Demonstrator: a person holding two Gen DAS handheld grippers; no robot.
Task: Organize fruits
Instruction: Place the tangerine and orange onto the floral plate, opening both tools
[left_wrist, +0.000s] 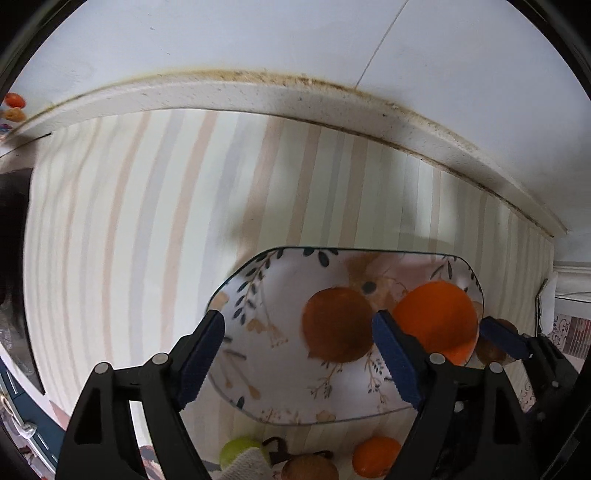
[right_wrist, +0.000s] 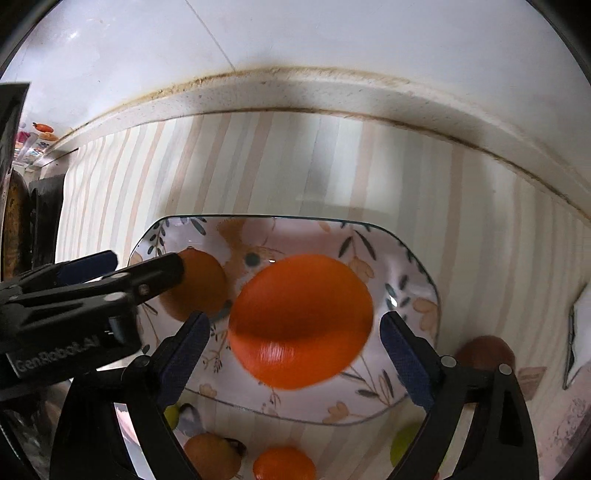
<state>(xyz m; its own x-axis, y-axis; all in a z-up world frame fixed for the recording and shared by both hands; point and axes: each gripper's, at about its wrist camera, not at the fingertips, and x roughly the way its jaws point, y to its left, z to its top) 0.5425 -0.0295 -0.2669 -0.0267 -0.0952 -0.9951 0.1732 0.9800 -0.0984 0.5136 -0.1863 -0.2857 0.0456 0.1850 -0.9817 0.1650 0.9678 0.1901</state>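
Note:
A floral plate (left_wrist: 288, 402) (right_wrist: 413, 266) lies on the striped cloth. On it are a brown round fruit (left_wrist: 338, 325) (right_wrist: 207, 280) and a big orange (left_wrist: 436, 317) (right_wrist: 301, 319). My left gripper (left_wrist: 299, 354) is open and empty above the plate, the brown fruit between its fingers. My right gripper (right_wrist: 295, 354) is open, its fingers either side of the orange and apart from it; it also shows in the left wrist view (left_wrist: 506, 338). The left gripper shows in the right wrist view (right_wrist: 122, 266).
Near the plate's front edge lie a green fruit (left_wrist: 240, 450) (right_wrist: 404, 445), a small orange (left_wrist: 375, 456) (right_wrist: 284, 463) and a brown fruit (left_wrist: 310, 467) (right_wrist: 212, 456). Another brown fruit (right_wrist: 485, 352) (left_wrist: 489, 352) lies right of the plate. A raised counter edge (left_wrist: 258, 94) and white wall stand behind.

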